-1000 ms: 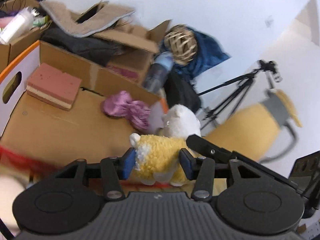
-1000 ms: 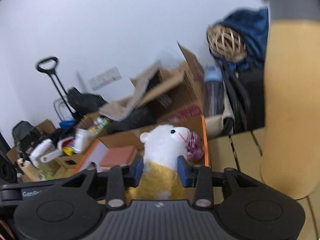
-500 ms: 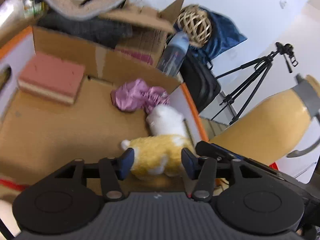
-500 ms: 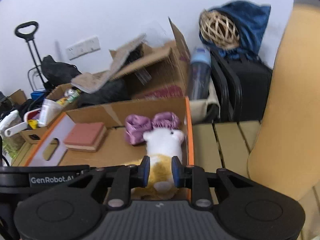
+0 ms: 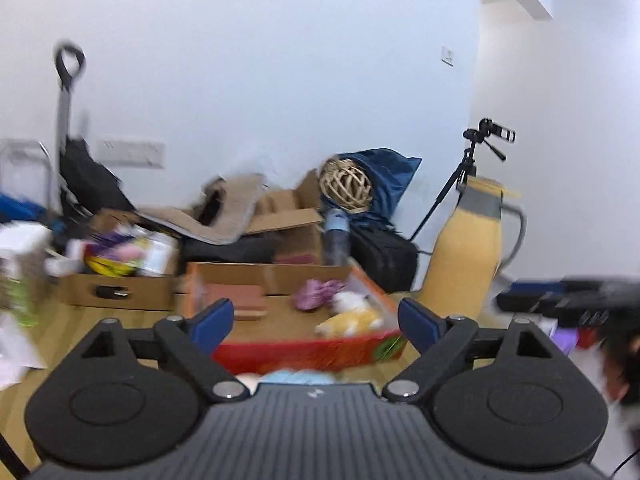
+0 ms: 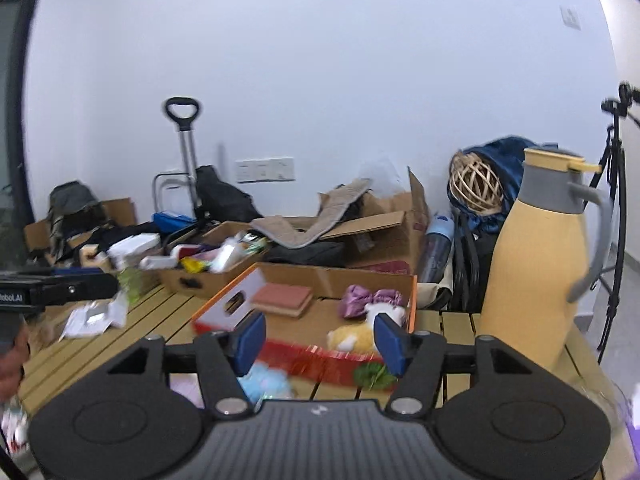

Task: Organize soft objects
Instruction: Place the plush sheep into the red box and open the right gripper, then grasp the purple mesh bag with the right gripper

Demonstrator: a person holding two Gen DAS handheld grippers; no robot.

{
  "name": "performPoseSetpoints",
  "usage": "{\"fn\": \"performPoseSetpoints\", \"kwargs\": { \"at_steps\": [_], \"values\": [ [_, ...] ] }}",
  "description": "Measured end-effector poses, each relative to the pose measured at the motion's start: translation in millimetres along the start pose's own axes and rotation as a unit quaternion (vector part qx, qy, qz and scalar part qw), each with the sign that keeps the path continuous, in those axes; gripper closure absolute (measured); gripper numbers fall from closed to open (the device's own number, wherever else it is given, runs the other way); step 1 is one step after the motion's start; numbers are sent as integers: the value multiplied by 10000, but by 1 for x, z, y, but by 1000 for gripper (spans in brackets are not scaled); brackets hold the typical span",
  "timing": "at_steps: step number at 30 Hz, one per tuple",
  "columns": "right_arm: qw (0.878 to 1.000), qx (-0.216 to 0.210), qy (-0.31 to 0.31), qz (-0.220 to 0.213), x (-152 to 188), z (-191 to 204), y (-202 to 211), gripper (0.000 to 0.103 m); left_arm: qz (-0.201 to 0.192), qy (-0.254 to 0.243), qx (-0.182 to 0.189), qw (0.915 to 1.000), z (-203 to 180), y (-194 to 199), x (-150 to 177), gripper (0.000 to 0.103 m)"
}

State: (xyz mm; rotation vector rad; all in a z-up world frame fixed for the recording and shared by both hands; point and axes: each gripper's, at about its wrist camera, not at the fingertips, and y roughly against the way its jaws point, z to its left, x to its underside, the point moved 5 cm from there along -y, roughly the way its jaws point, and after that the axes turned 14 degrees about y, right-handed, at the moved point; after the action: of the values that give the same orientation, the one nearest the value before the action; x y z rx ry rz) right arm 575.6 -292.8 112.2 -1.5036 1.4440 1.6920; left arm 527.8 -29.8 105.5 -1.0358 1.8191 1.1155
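Note:
A yellow and white plush toy (image 5: 350,318) lies on its side in the right part of an open cardboard box (image 5: 304,350), beside a crumpled purple cloth (image 5: 316,290) and a pink sponge block (image 5: 236,294). It also shows in the right wrist view (image 6: 356,334), with the cloth (image 6: 370,296) and sponge (image 6: 284,298). My left gripper (image 5: 314,320) is open and empty, held back above the box's near edge. My right gripper (image 6: 320,338) is open and empty too. A light blue fluffy thing (image 6: 266,382) lies on the table before the box.
A tall yellow thermos jug (image 6: 536,260) stands right of the box on the slatted wooden table (image 6: 100,344). Cluttered cardboard boxes (image 6: 208,264), a wicker ball (image 6: 476,184), a tripod (image 5: 460,176) and bags stand behind. White paper scraps (image 6: 94,316) lie at the left.
Both grippers have opened and let go of the plush toy, which now lies in the box. Both have pulled back and up, away from the box.

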Motion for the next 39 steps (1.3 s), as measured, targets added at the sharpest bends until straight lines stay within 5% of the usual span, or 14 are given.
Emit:
{"fn": "performPoseSetpoints", "kwargs": {
  "at_steps": [5,9,16,18,23,33,36,38,39],
  "values": [
    [9997,138,-50,-220,37,40,60,31,-435,6,-451,9980,21,69,52,7],
    [9997,195,-101,-99,79,81,88,30,-250,270,-1036,9939,44,96,105,8],
    [9992,-142,-297,208,133,128,109,32,-145,828,-1110,9903,68,140,142,8],
    [9993,35,-303,201,134,130,109,42,-218,873,-1104,9898,68,142,142,9],
    [9983,-283,-518,9,131,141,88,64,-209,999,-850,9911,62,115,144,10],
    [9912,-1056,-591,533,129,169,-56,70,503,1532,-661,9847,91,-20,140,10],
    [9914,-862,-691,703,140,161,-85,71,748,1750,-531,9803,101,-43,145,34],
    [9943,-383,-796,603,142,147,-90,69,869,1836,-344,9785,106,-50,152,69],
    [9948,-190,-860,510,142,139,-91,67,830,1794,-354,9796,107,-51,154,74]
  ]
}}
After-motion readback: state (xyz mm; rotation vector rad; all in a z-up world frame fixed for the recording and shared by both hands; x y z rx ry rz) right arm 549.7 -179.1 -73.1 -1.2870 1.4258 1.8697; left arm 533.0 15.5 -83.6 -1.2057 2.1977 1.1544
